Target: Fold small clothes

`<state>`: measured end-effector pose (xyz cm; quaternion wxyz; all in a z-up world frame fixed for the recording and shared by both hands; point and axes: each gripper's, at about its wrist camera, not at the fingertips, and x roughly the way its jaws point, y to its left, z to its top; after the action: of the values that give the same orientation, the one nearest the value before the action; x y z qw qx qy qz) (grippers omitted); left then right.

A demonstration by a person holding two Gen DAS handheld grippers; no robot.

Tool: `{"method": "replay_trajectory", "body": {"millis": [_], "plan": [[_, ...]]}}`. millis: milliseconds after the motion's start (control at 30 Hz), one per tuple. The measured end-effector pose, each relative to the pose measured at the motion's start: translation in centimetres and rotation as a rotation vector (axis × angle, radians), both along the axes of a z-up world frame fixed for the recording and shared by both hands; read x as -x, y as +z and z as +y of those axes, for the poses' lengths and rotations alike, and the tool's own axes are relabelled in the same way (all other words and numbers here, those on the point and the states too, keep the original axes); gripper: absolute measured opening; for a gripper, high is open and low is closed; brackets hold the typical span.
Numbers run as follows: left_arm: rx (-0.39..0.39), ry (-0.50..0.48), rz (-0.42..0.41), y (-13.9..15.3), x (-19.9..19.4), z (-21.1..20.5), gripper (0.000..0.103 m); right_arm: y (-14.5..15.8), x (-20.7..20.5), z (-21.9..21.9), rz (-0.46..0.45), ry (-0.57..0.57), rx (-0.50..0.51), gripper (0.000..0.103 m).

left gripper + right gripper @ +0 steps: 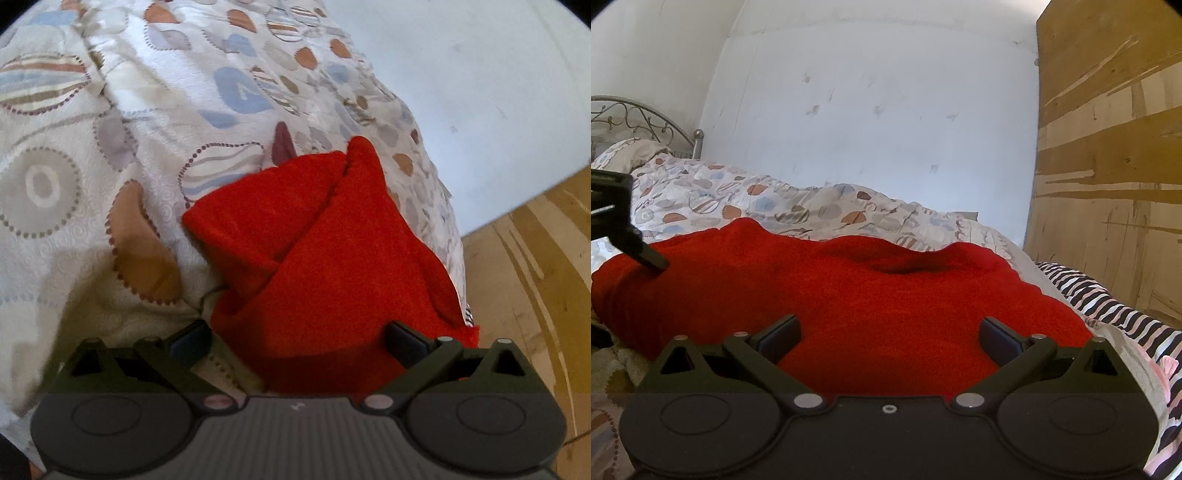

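While both grippers hang wide open w/ nothing held, the red fleece garment (317, 251) lies partly folded on the patterned bed quilt (110, 155), by the bed's edge. Left gripper (297, 341) and right gripper (889, 338) both sit right at its near hem.

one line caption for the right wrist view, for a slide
Open right gripper over a red garment on the patterned bedspread, striped clothing alongside.

red fleece garment (325, 251): one flap folded diagonally across the other, lying on the patterned bedspread (110, 155) near its edge.
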<state>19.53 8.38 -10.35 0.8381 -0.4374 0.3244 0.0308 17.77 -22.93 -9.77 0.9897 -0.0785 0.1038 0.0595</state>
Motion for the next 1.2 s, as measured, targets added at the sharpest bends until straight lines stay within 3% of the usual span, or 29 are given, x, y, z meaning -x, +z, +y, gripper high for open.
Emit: {"method": "replay_trajectory", "body": {"millis": [400, 633, 833, 900, 1033, 1100, 1200], "plan": [[-0.006, 0.002, -0.033, 0.1, 1.3, 0.1, 0.102, -0.6, 0.3, 0.3, -0.042, -0.026, -0.009, 0.102], [-0.048, 0.005, -0.115, 0.9, 2.4, -1.4, 0.099, -0.8, 0.4, 0.3, -0.053, -0.03, -0.016, 0.102], [-0.005, 0.039, -0.094, 0.3, 0.7, -0.5, 0.1, -0.9, 0.4, 0.3, -0.058, -0.03, -0.019, 0.103], [-0.04, 0.045, -0.095, 1.0, 0.7, -1.0, 0.099, -0.9, 0.4, 0.3, -0.059, -0.031, -0.019, 0.103], [-0.226, 0.003, -0.162, 2.8, 1.3, -3.8, 0.098, -0.9, 0.5, 0.2, -0.065, -0.036, -0.022, 0.103], [-0.239, 0.009, -0.17, 2.9, 1.2, -4.1, 0.098, -1.0, 0.5, 0.2, -0.067, -0.037, -0.022, 0.103], [-0.183, 0.04, -0.117, 2.2, 0.6, -3.3, 0.098, -1.0, 0.5, 0.3, -0.068, -0.036, -0.022, 0.103]]}}
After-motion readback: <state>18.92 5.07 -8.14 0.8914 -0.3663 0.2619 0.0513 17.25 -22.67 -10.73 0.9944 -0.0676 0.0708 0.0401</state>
